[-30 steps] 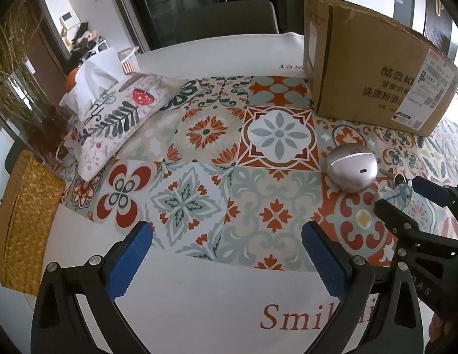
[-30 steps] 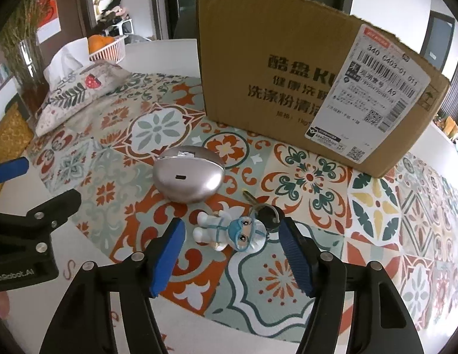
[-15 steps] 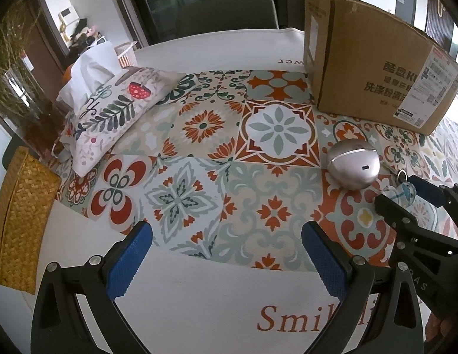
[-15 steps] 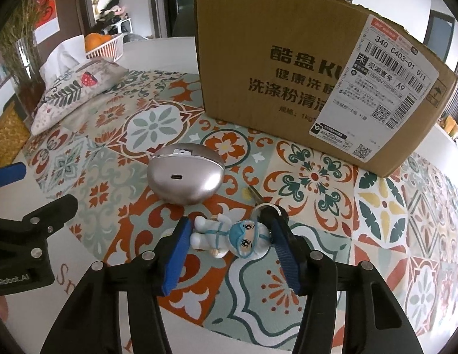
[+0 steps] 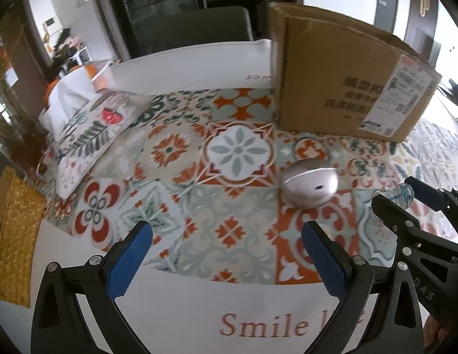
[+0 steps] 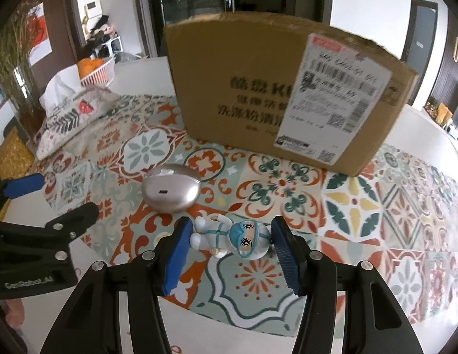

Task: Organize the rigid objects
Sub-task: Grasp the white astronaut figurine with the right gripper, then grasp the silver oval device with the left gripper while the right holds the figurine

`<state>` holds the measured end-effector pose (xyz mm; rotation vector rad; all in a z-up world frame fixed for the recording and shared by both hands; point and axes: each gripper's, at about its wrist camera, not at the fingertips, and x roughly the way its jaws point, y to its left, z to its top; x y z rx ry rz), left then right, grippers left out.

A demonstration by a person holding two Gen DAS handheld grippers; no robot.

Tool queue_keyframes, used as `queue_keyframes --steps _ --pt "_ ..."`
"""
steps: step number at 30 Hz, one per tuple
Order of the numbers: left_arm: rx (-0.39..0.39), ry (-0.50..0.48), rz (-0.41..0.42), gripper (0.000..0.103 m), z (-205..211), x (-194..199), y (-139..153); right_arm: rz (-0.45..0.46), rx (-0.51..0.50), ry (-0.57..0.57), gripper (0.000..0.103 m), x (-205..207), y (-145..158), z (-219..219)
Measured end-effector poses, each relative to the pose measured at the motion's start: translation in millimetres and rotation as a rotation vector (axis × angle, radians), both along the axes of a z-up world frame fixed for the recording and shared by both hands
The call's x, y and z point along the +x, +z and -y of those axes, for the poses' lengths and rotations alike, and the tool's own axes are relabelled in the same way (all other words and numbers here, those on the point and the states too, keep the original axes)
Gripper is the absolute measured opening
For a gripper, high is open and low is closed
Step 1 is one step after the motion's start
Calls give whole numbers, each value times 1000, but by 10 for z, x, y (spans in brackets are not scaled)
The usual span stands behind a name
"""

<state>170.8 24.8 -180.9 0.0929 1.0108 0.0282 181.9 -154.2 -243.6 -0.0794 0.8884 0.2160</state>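
Observation:
A small white doll keychain with a blue mask (image 6: 231,236) is held between the blue pads of my right gripper (image 6: 230,236), lifted a little above the patterned mat; it also shows in the left wrist view (image 5: 401,196). A silver egg-shaped case (image 6: 169,190) lies on the mat just left of it and shows in the left wrist view too (image 5: 310,185). My left gripper (image 5: 226,253) is open and empty, over the mat's near edge. A tall cardboard box (image 6: 276,100) stands behind.
A floral cushion (image 5: 90,132) with a white tissue pack lies at the far left. A woven yellow mat (image 5: 13,242) sits at the left table edge. A white basket of oranges (image 6: 96,69) stands at the back. A chair (image 5: 199,26) is behind the table.
My right gripper has closed on the doll keychain and raised it off the mat. The left gripper has stayed open and shifted only slightly.

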Motion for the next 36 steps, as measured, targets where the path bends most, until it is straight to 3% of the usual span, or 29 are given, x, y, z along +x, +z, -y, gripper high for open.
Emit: queue_keyframes --steps 10,19,28,30,34,36 --pt "-69 -97 6 103 322 162 4 51 -21 -78 56 -52 210 303" --pt "-94 -117 -47 101 505 429 -218 13 5 -137 56 112 41 518" --pt "-86 -138 -91 90 594 611 -478 -16 16 -144 56 260 -129 563" --pt "-84 -141 -97 80 598 647 -508 -21 18 -143 56 287 -145 564" --pt "-95 -149 -108 75 583 703 -565 -25 20 -150 56 305 -149 569" --pt "-106 -154 -114 64 583 709 -588 -27 21 -149 56 308 -140 562"
